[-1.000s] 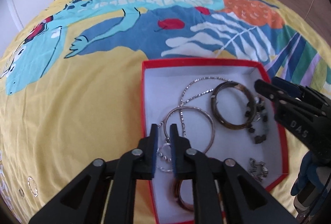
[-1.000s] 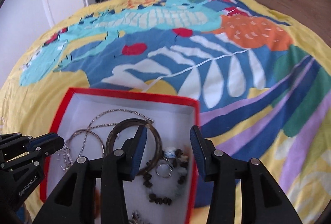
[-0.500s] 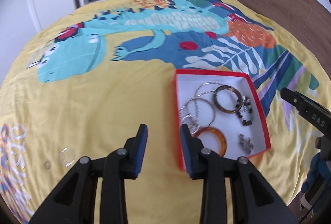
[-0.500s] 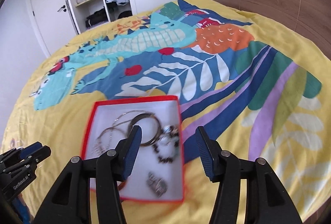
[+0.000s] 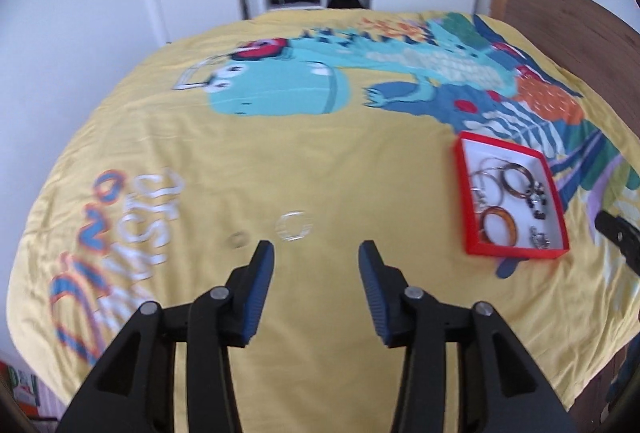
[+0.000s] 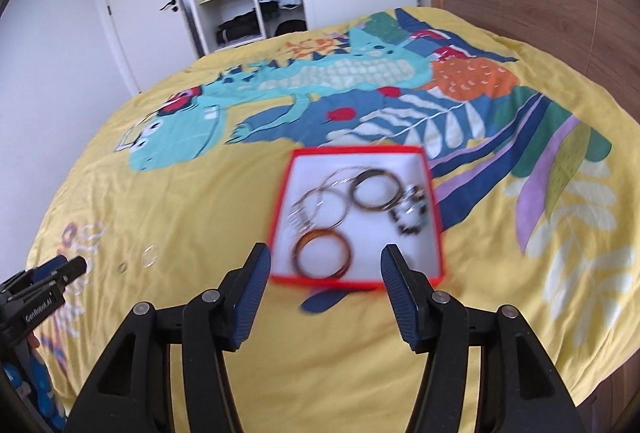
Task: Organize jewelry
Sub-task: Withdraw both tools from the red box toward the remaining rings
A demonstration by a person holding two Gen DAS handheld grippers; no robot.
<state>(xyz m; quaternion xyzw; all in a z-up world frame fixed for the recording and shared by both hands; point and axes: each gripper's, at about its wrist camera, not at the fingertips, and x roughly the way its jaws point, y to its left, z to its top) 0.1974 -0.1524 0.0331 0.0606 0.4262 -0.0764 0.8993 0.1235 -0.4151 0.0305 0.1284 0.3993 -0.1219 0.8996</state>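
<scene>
Both my left gripper (image 5: 316, 265) and right gripper (image 6: 324, 269) are spread wide, holding nothing. Looks like I'm lining up on the clear bangle (image 5: 295, 225) at centre frame; next it goes into the red box (image 5: 516, 253) at right.

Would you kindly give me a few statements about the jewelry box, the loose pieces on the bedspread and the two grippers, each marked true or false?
1. The red-rimmed white jewelry box rests on the yellow dinosaur bedspread. True.
2. The left gripper is clamped on a bracelet. False: its jaws stand apart with nothing between them.
3. A clear ring-shaped bracelet lies on the bedspread outside the box, just beyond the left gripper. True.
4. The orange-brown bangle lies on the bedspread beside the box. False: it lies inside the box, in the near part.
5. The right gripper is shut. False: its jaws are wide open and empty.
</scene>
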